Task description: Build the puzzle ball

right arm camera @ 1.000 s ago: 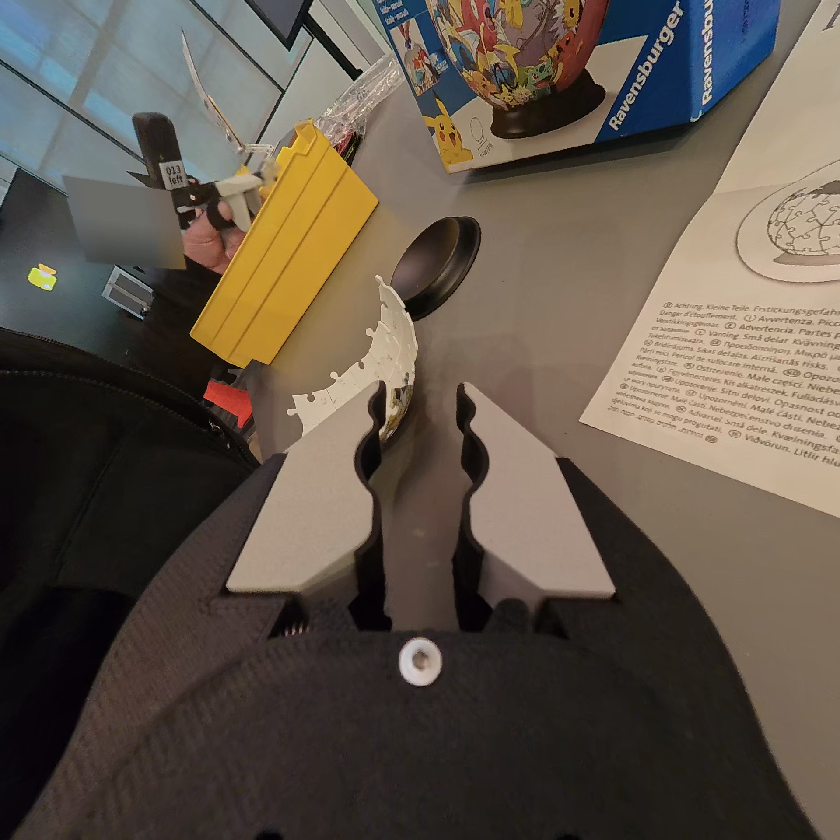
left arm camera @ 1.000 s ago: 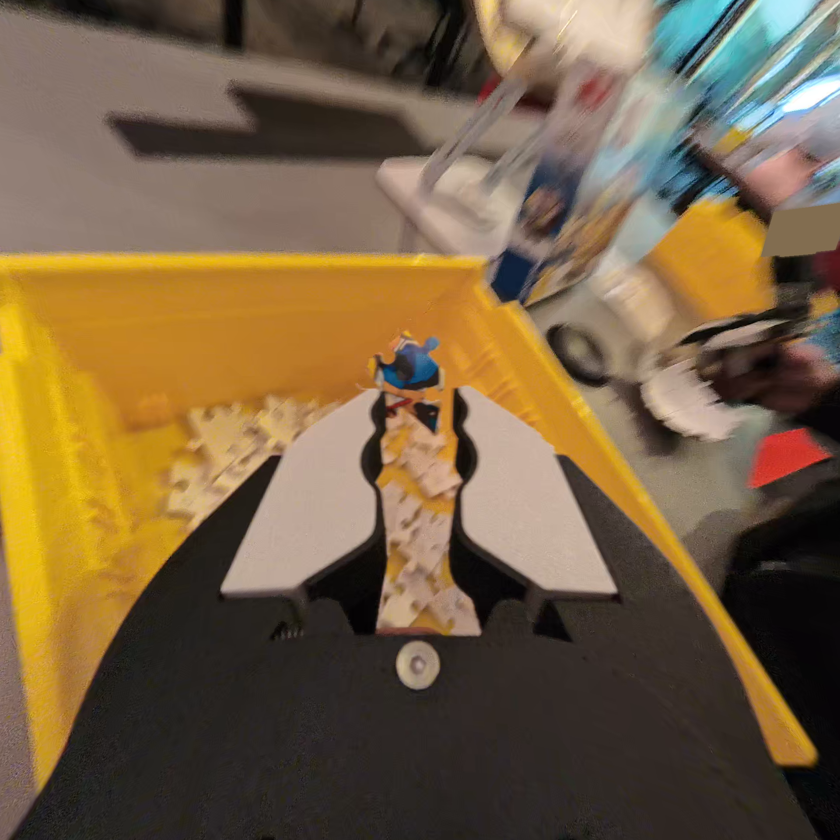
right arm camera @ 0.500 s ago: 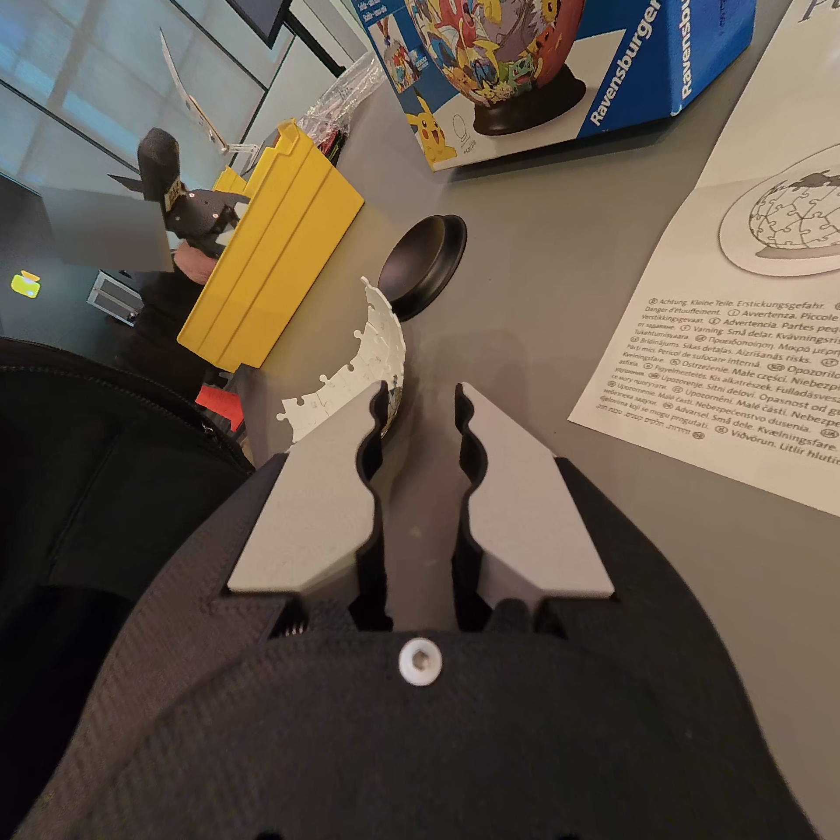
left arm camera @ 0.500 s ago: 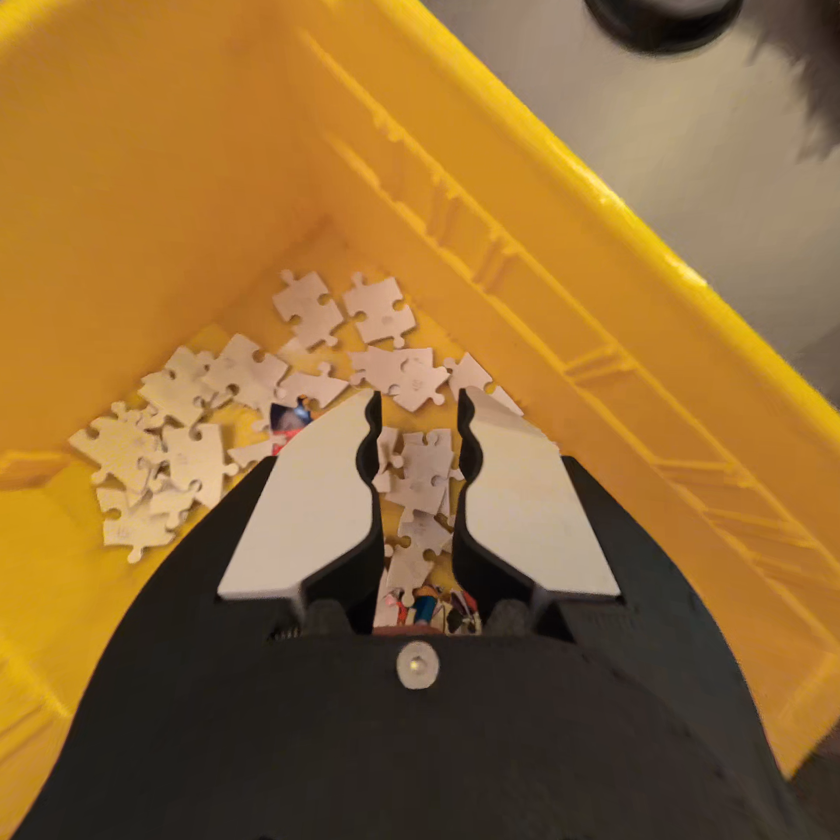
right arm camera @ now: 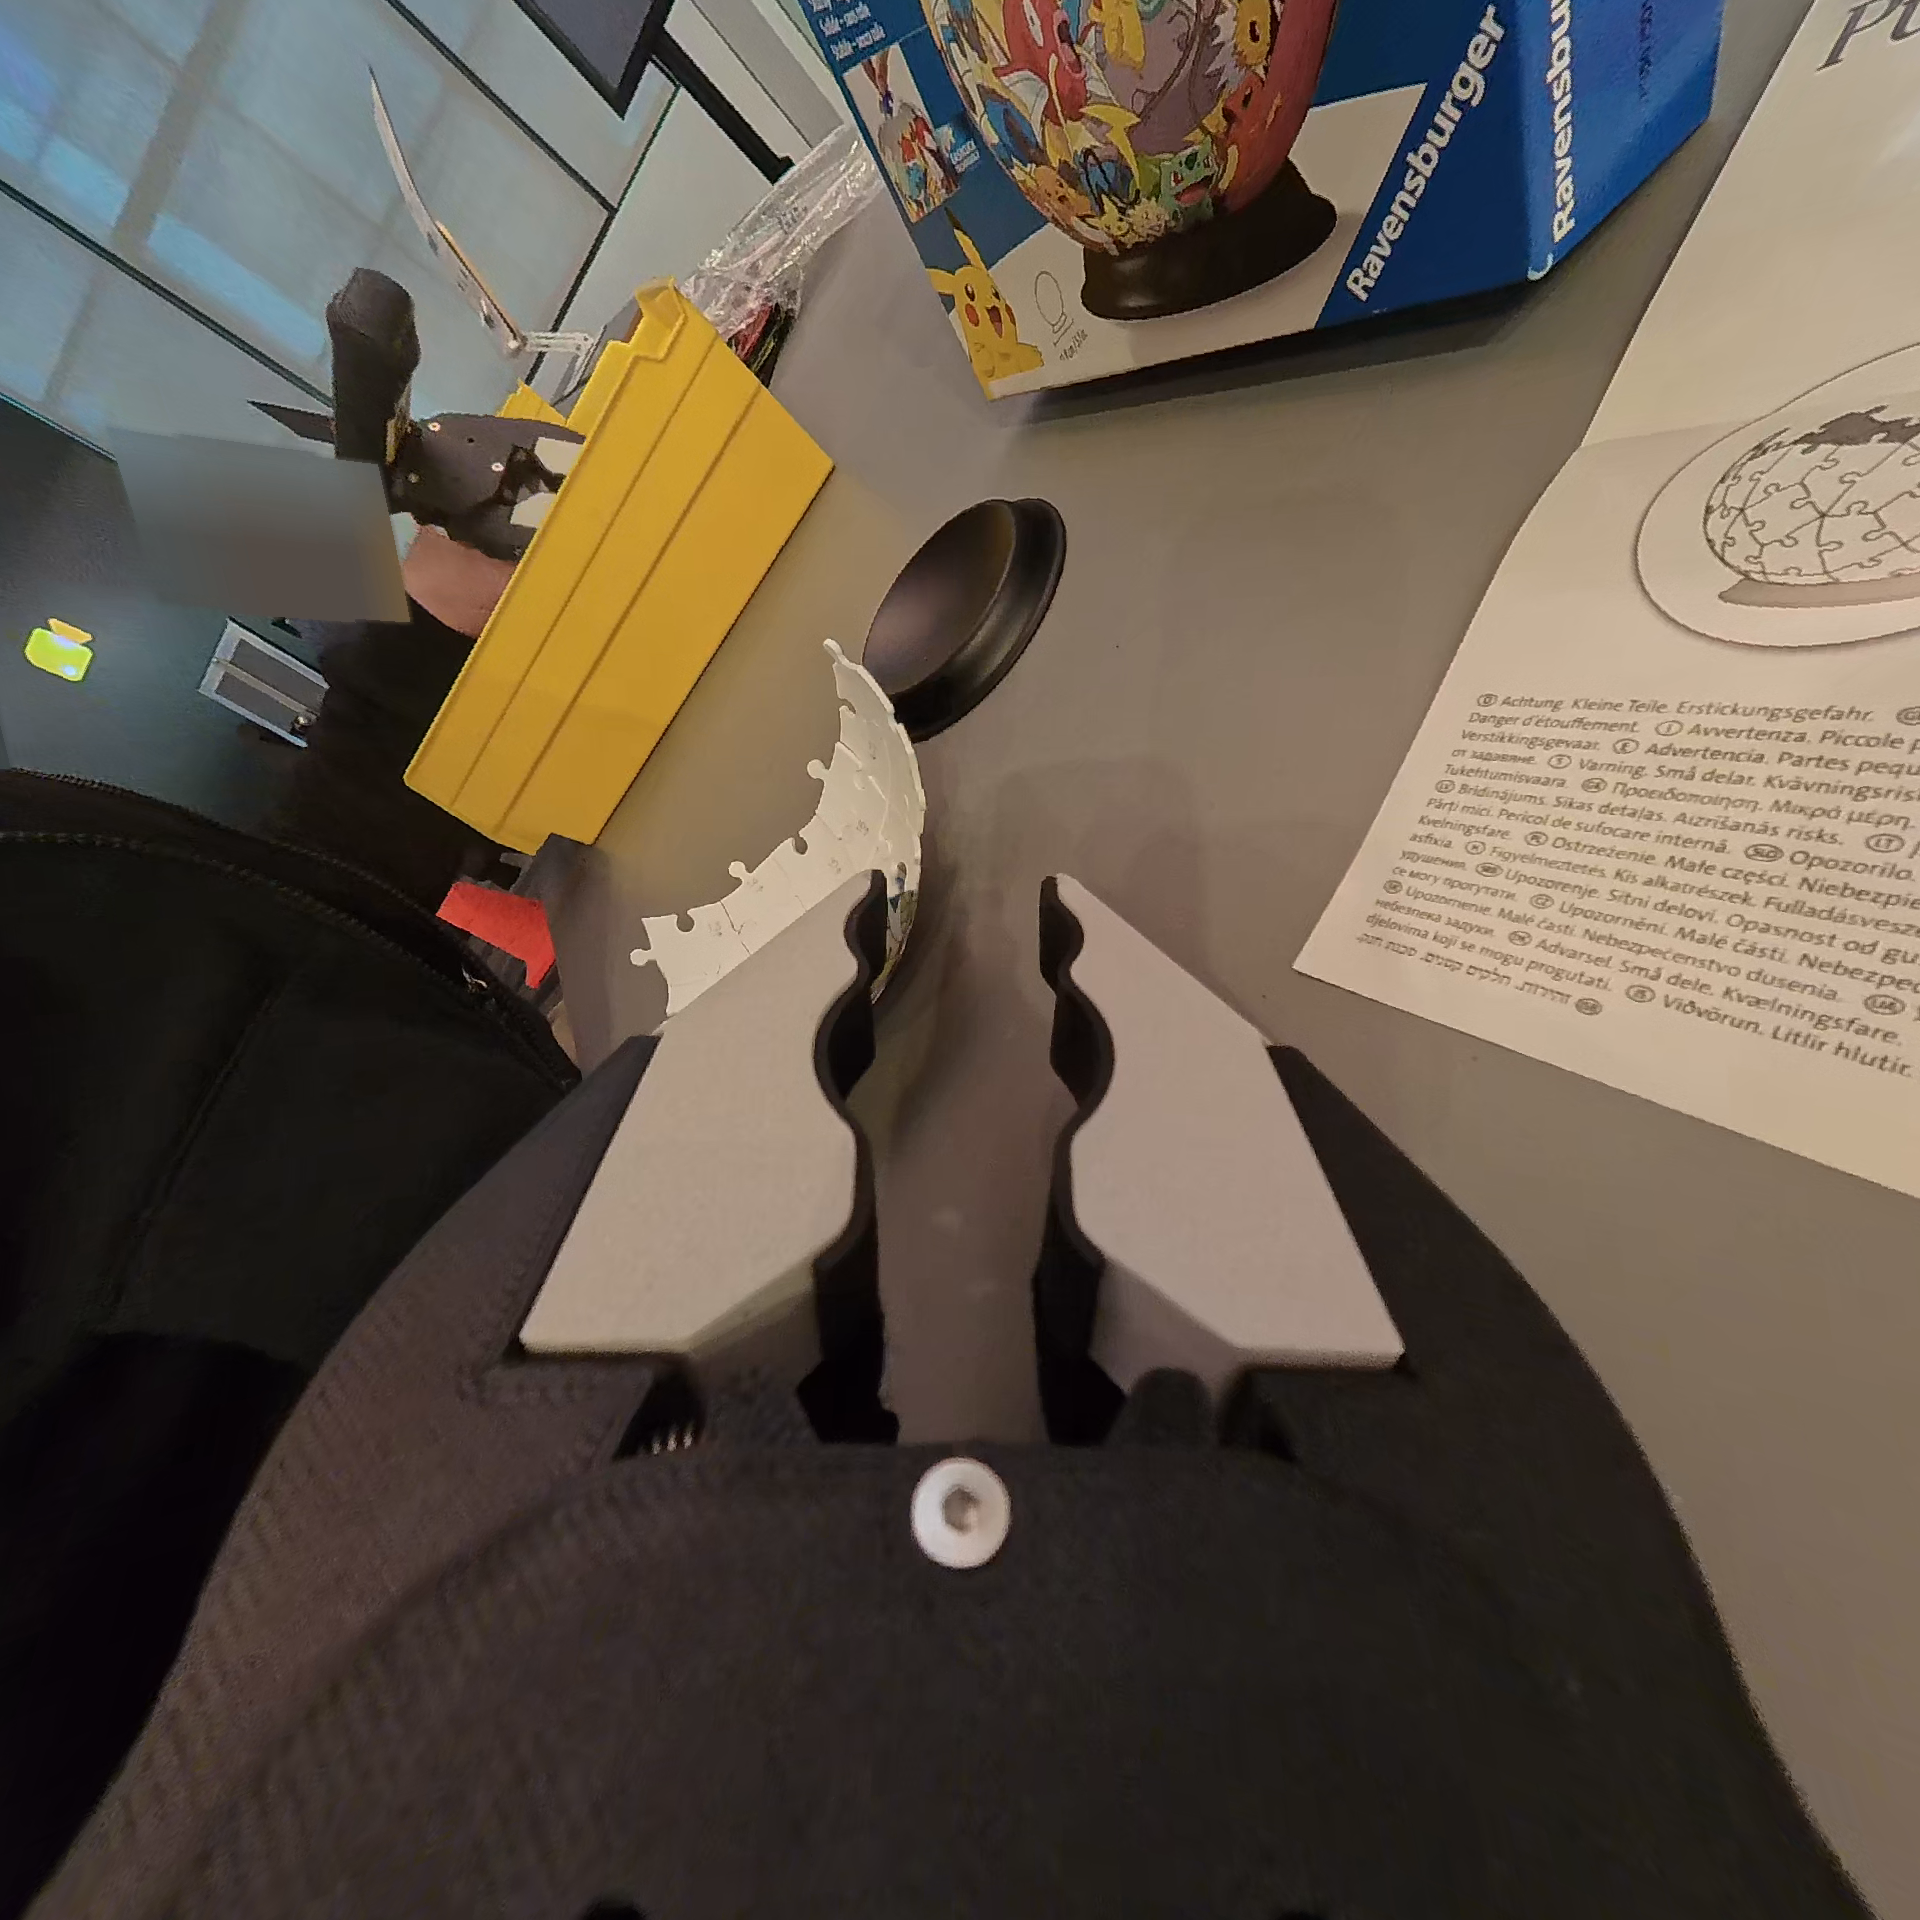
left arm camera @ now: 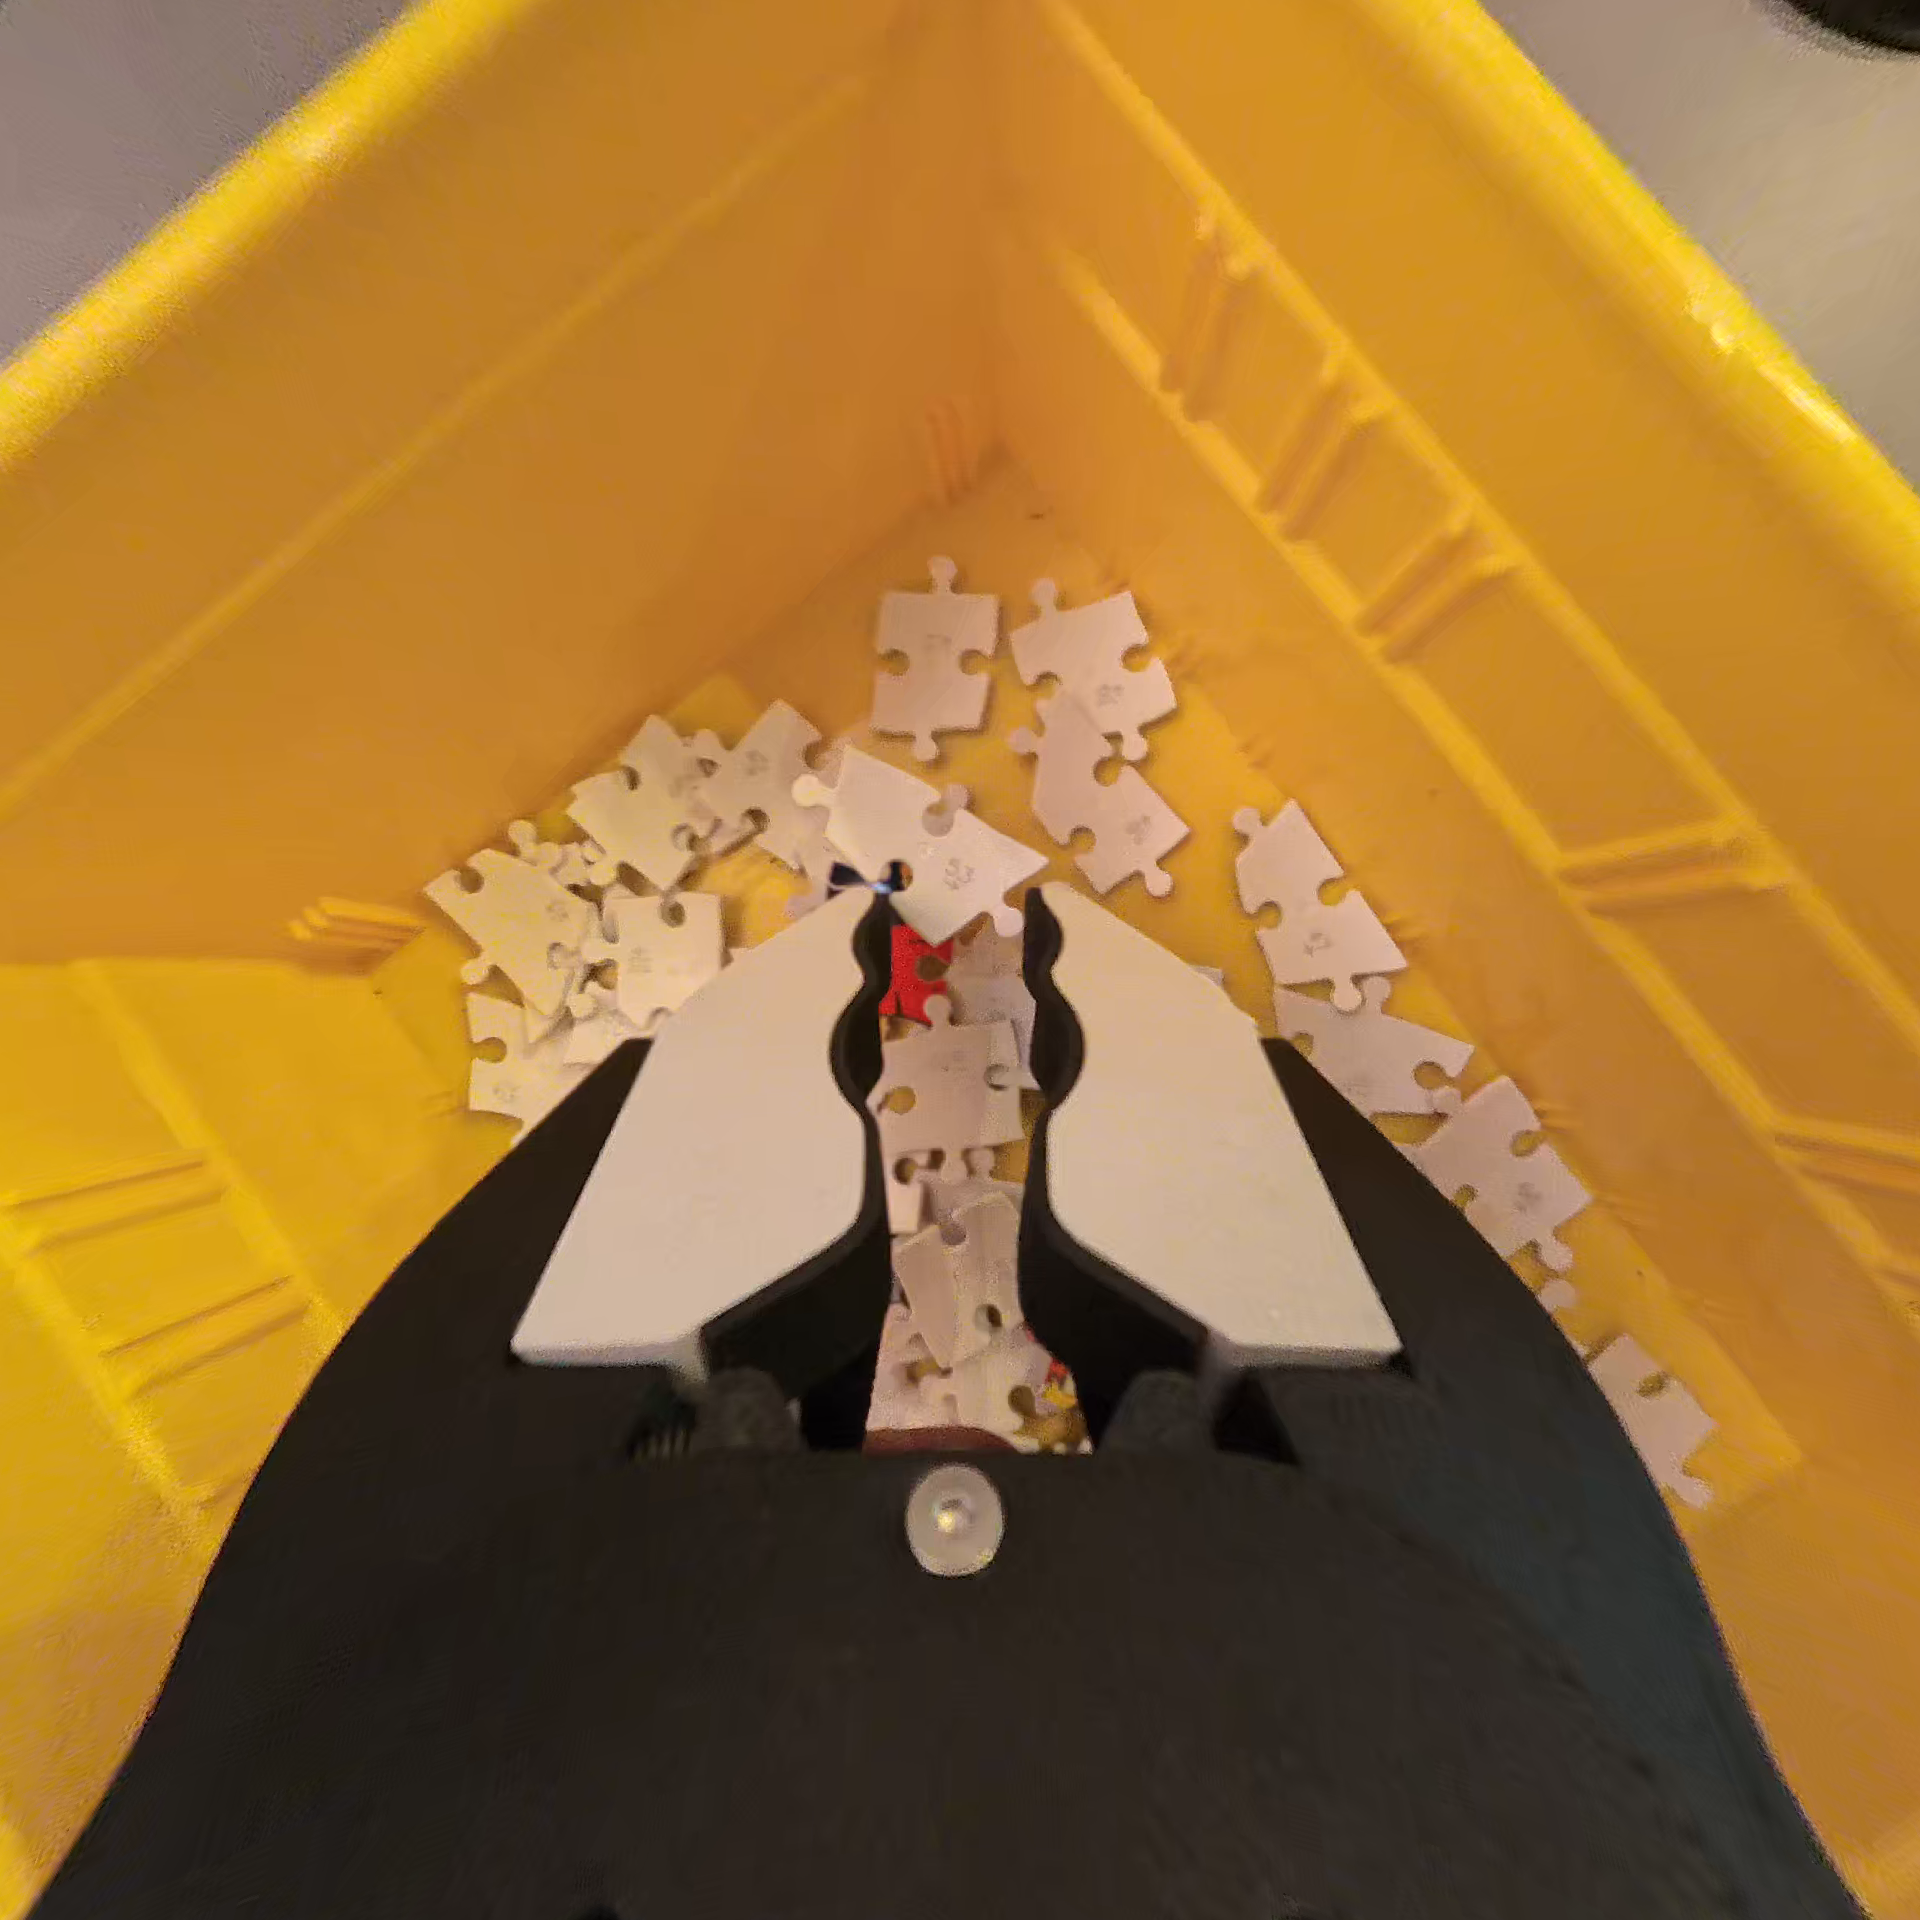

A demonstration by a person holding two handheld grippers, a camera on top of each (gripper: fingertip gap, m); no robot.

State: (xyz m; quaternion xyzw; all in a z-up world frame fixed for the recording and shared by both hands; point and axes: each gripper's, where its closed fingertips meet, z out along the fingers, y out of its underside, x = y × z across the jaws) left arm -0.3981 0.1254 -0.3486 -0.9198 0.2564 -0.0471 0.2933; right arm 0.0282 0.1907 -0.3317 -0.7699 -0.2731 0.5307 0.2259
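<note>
My left gripper is open, deep inside the yellow bin, with its tips just above a heap of loose puzzle pieces, most lying white side up. A red-printed piece shows between the fingers, lying in the bin. My right gripper is open and empty, low over the grey table. The curved partial puzzle-ball shell, white inside, stands just left of its left fingertip. The black ball stand lies beyond it. The right wrist view also shows the left gripper dipping into the bin.
The blue puzzle box stands at the far side of the table. A printed instruction sheet lies to the right. A clear plastic bag is behind the bin. Dark clothing fills the left, past the table edge. My right fingertips sit around 45 centimeters from my left ones.
My left gripper held a blue printed piece over the bin, then tipped down, let it go, and moved lower onto the pieces. My right gripper has barely shifted.
</note>
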